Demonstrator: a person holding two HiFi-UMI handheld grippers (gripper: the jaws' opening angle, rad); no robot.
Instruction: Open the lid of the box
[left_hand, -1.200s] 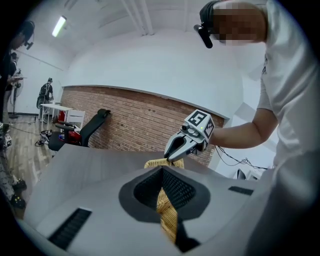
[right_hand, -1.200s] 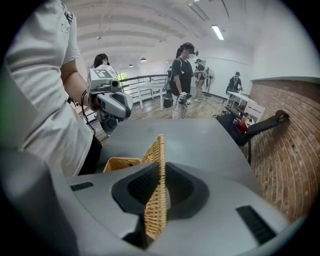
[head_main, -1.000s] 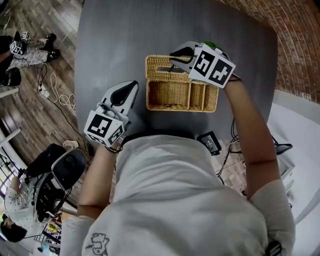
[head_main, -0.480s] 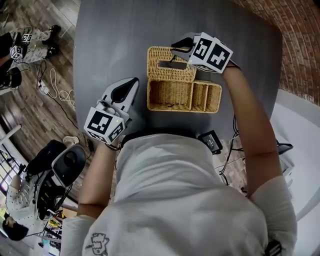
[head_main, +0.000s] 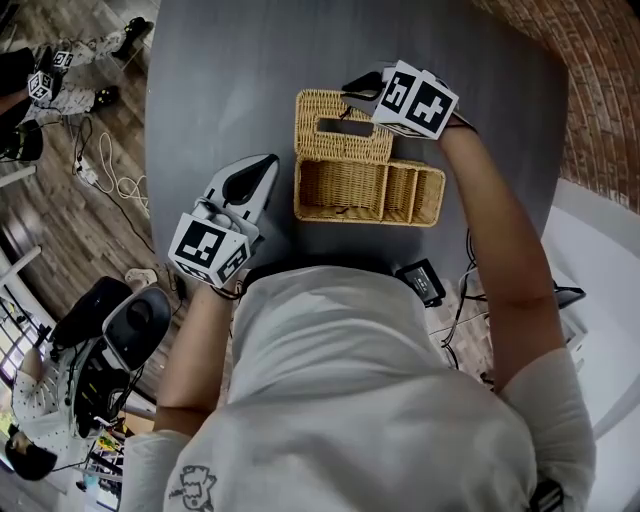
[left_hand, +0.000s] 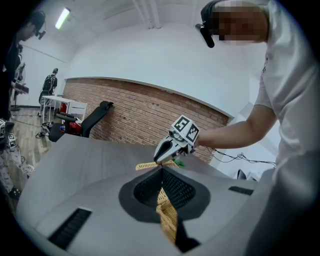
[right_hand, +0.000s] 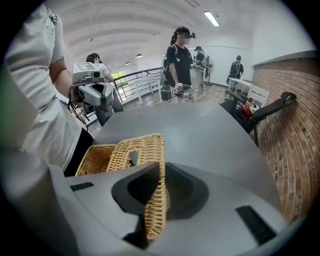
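Now | pale woven wicker box mid-frame on dark grey table; slotted wicker lid lies folded back above it | right gripper pinches lid's upper edge; left gripper clamps box's left wall | probably light, stiff, brittle: grip rims.
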